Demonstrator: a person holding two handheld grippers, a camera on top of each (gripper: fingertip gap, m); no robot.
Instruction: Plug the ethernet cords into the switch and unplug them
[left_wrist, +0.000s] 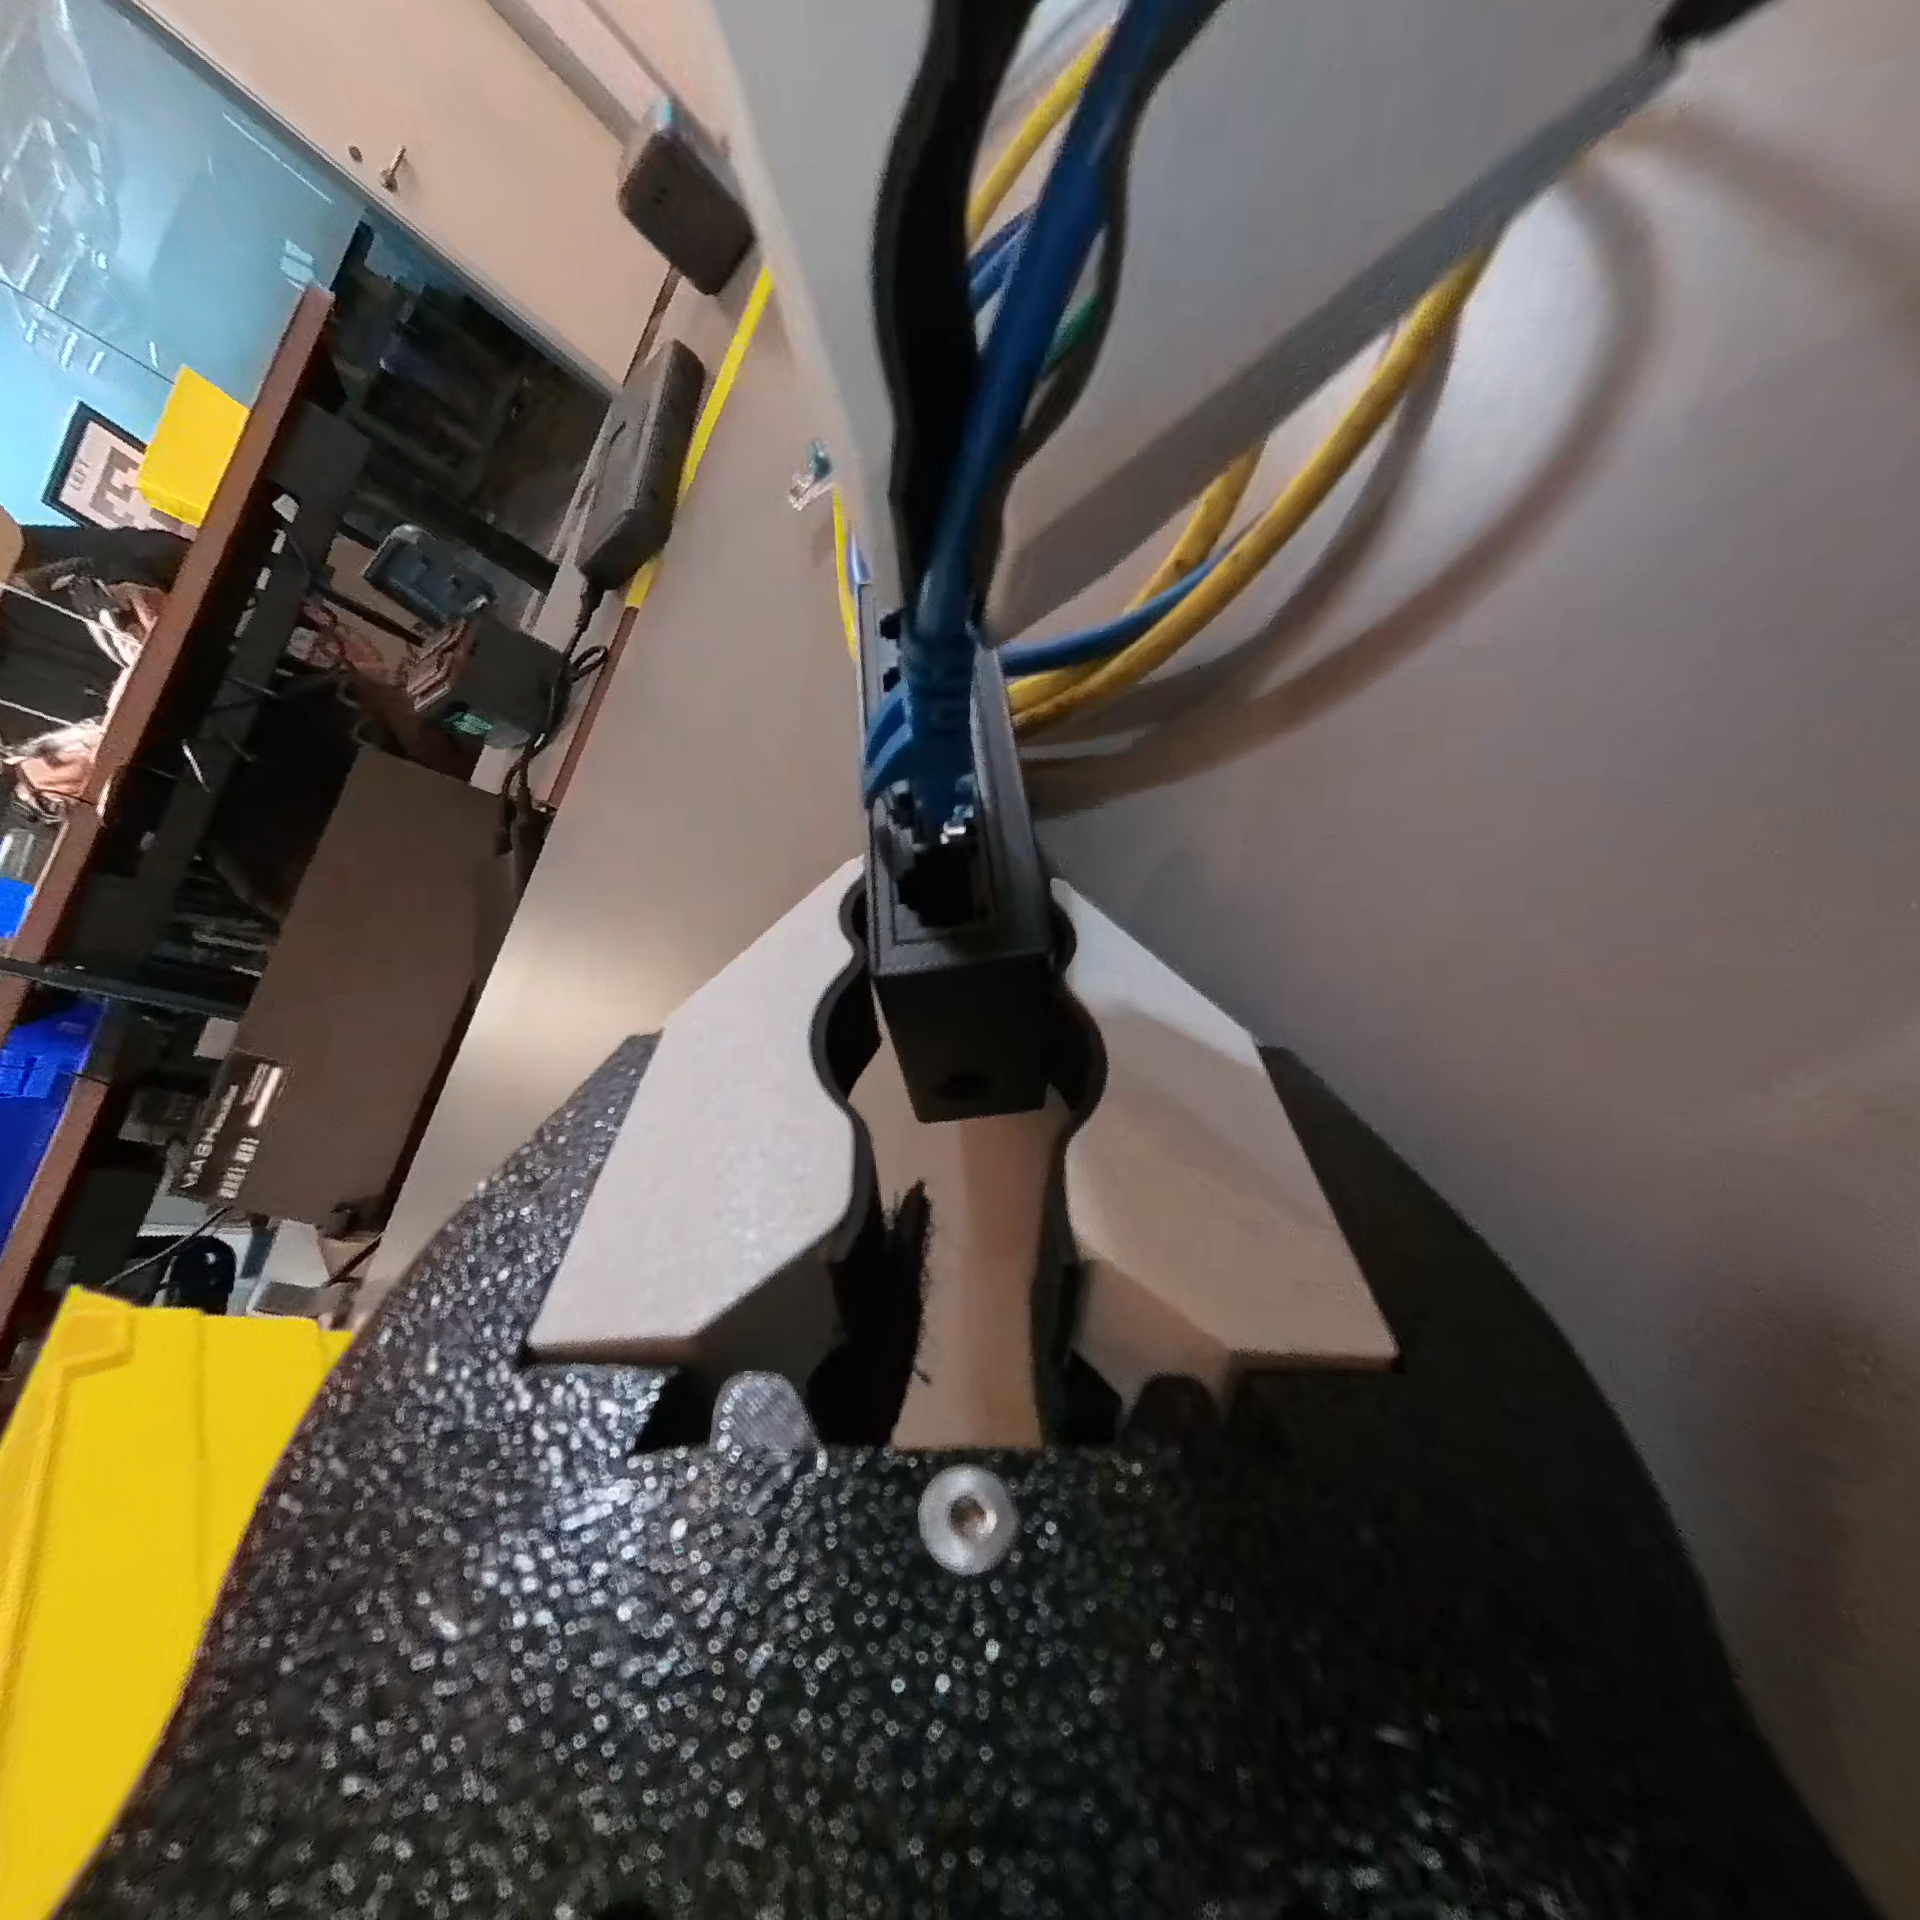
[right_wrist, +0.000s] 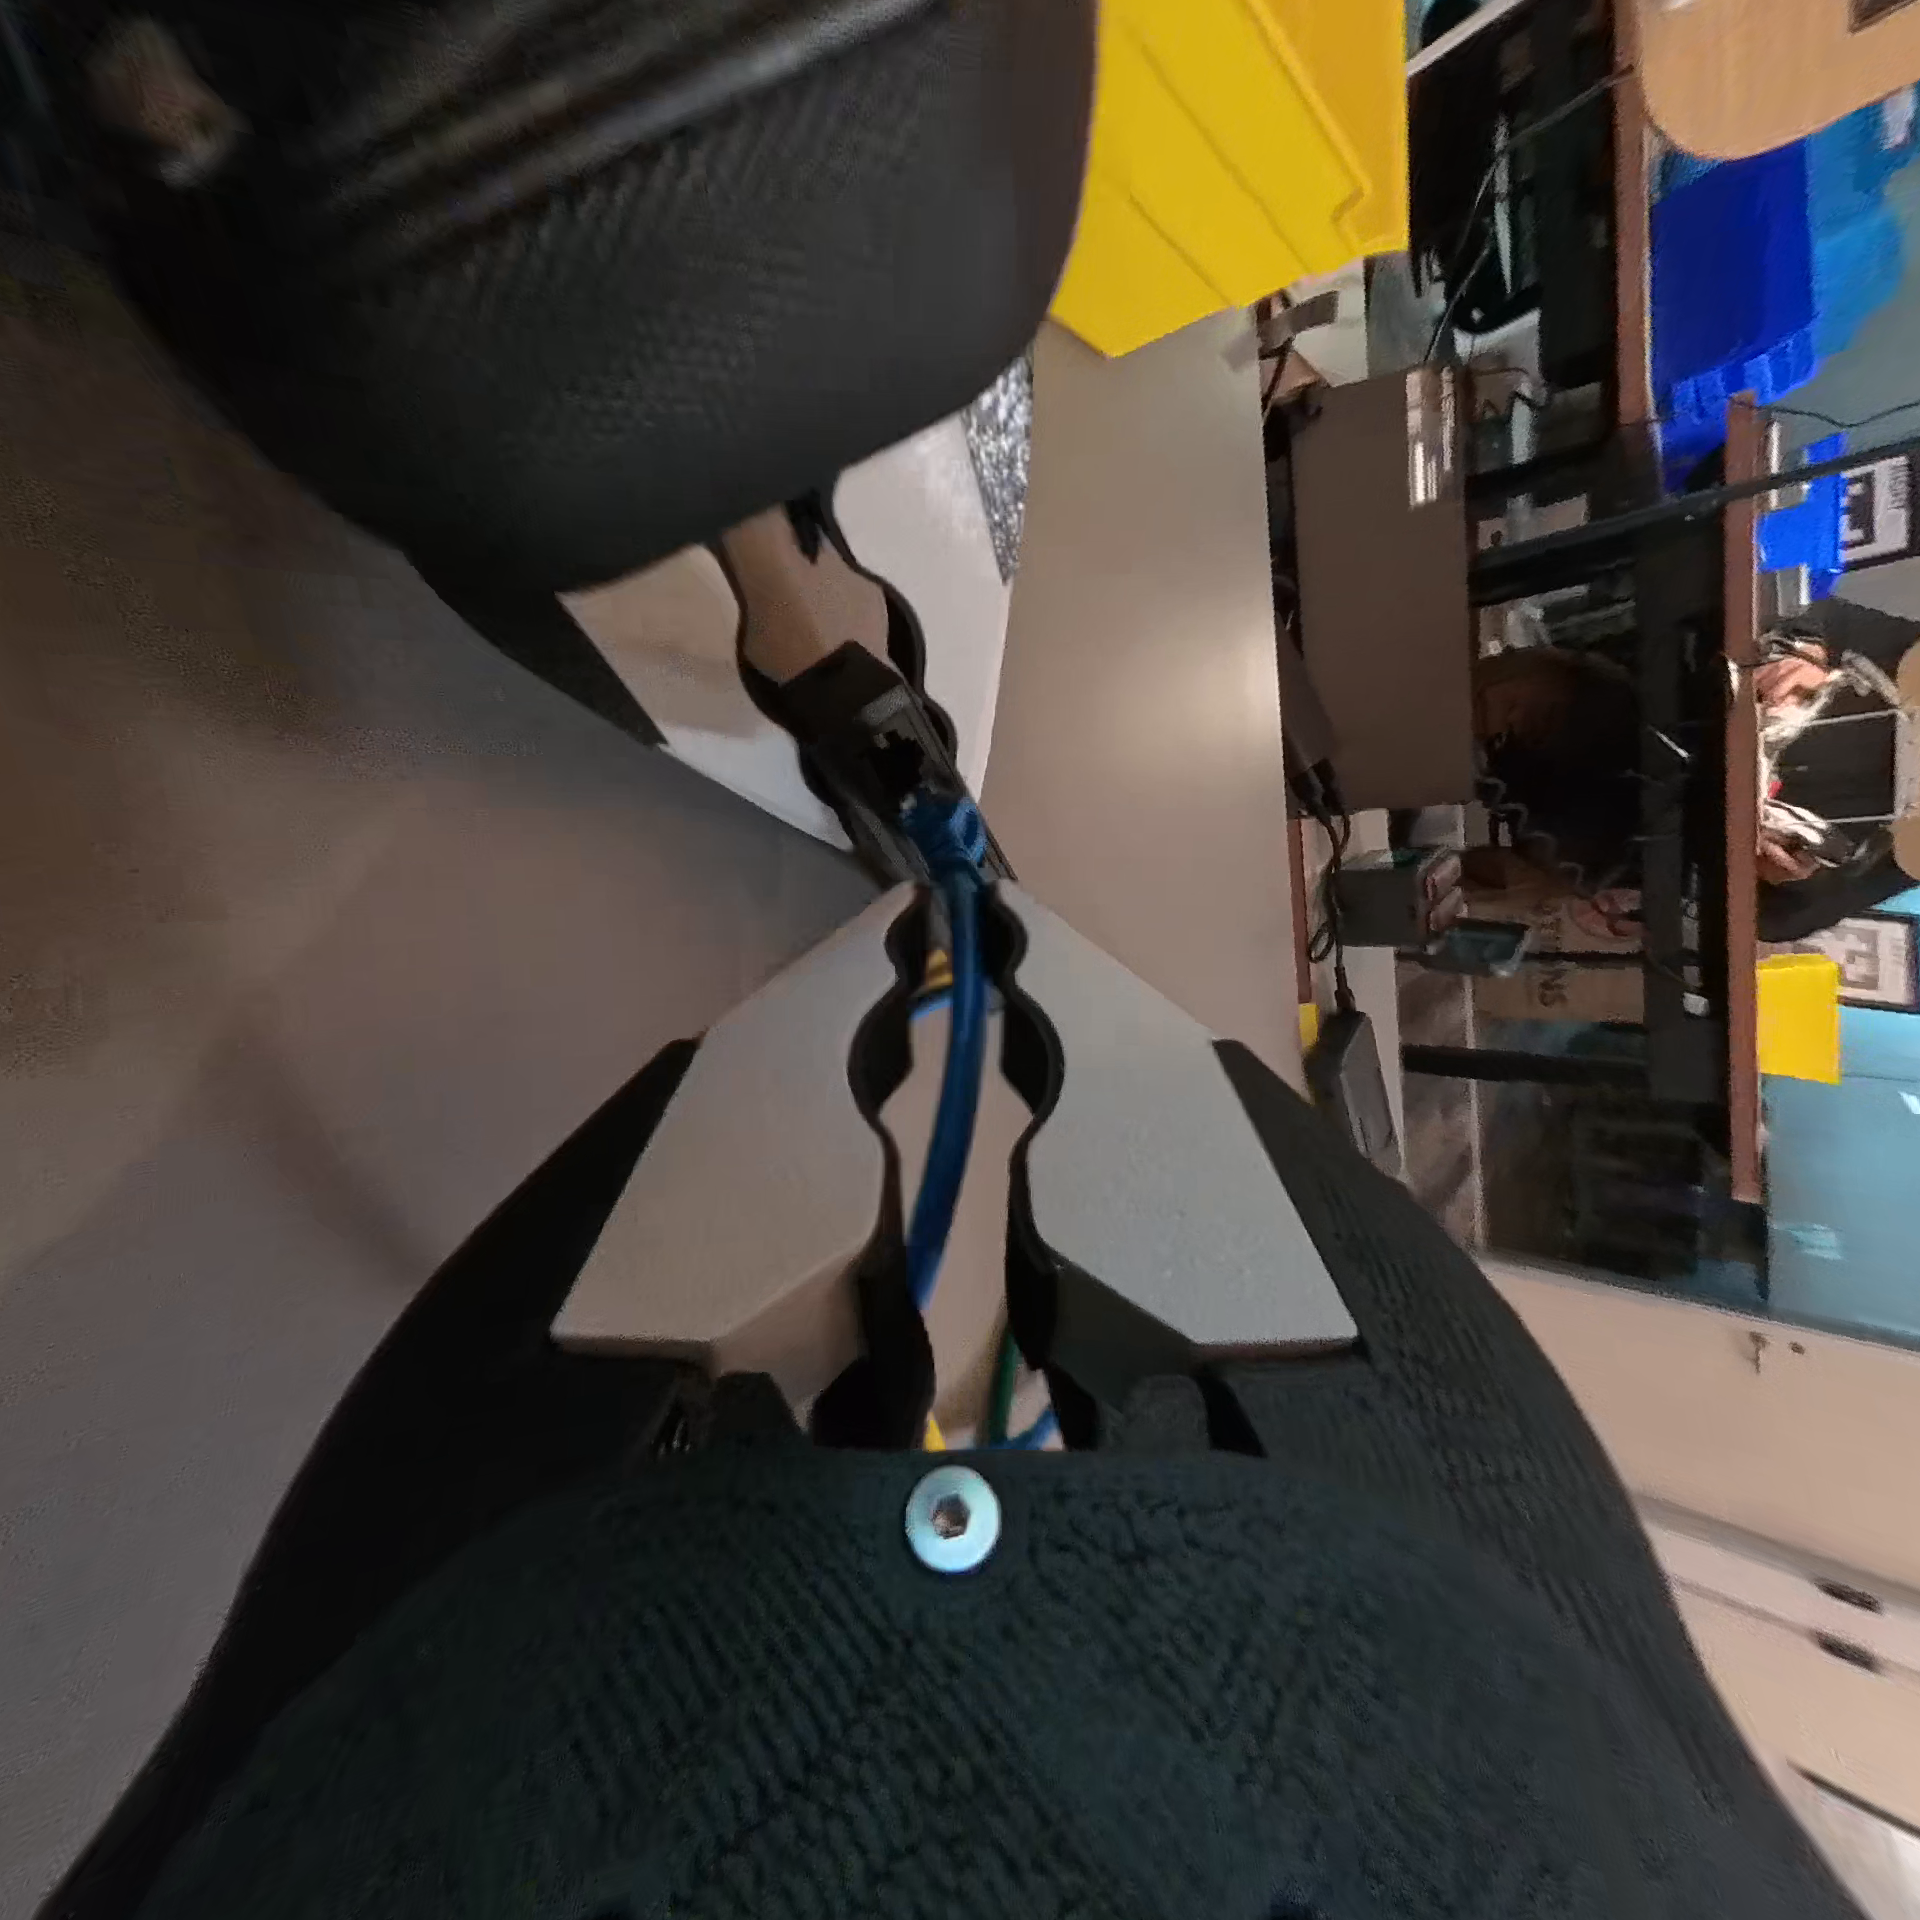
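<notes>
My left gripper (left_wrist: 961, 997) clamps the near end of the black switch (left_wrist: 940, 831), centre frame. My right gripper (right_wrist: 956, 935) is closed narrowly on the blue ethernet cord (right_wrist: 951, 1122), whose plug (right_wrist: 940, 826) sits at a port just beyond the fingertips. Yellow bins (left_wrist: 135, 1558) lie lower left; their contents are hidden. Yellow cords (left_wrist: 1299, 561) trail upper right, blurred.

Switch (left_wrist: 961, 1023): matt black casing. Blue cord (right_wrist: 951, 1122): smooth, slightly glossy jacket. Fingers (left_wrist: 727, 1132): matt beige plastic.
</notes>
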